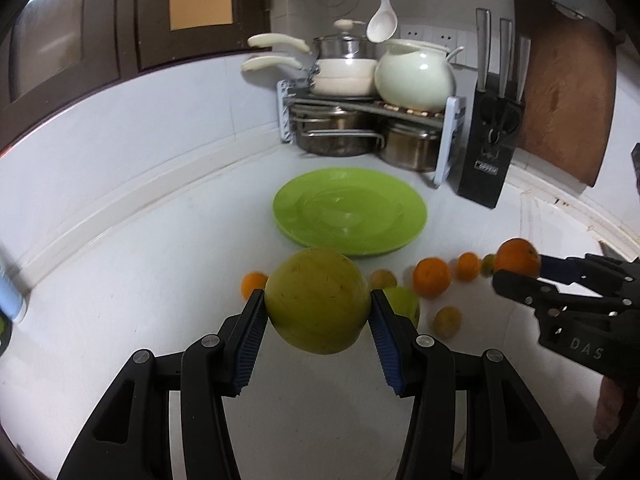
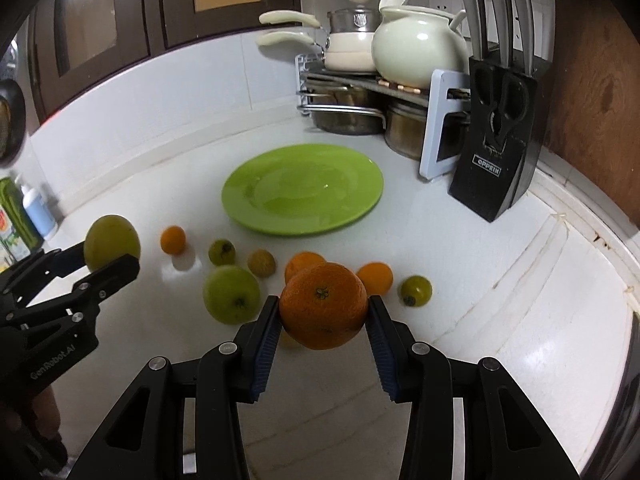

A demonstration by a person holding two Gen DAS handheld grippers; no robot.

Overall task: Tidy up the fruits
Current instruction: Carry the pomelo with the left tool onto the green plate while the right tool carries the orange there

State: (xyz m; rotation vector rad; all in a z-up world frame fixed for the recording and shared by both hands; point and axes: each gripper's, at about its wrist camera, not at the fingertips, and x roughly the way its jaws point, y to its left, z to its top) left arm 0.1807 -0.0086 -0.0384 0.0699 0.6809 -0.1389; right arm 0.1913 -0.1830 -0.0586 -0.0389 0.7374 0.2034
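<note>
The left gripper [image 1: 318,306] holds a green apple [image 1: 317,300]; the right gripper [image 2: 323,312] holds an orange [image 2: 323,306]. A green plate [image 2: 240,192] sits at twelve o'clock.

Indoor light, moderate, cool white cast. The white surface [image 1: 140,248] reads bright; a broad glare patch lies on the surface at right in the right wrist view [image 2: 560,344]. The green plate [image 2: 302,189] carries soft specular sheen. Shadows are soft and short under the loose fruits.

Strong fisheye bending in both views: wall lines curve, corners fall to black vignette. The left wrist view is softer overall; the small fruits on the surface and the pots [image 1: 340,132] are smeared by motion blur. The right wrist view is sharper; the knife block [image 2: 496,160] label is legible. Upper cabinets dim.
</note>
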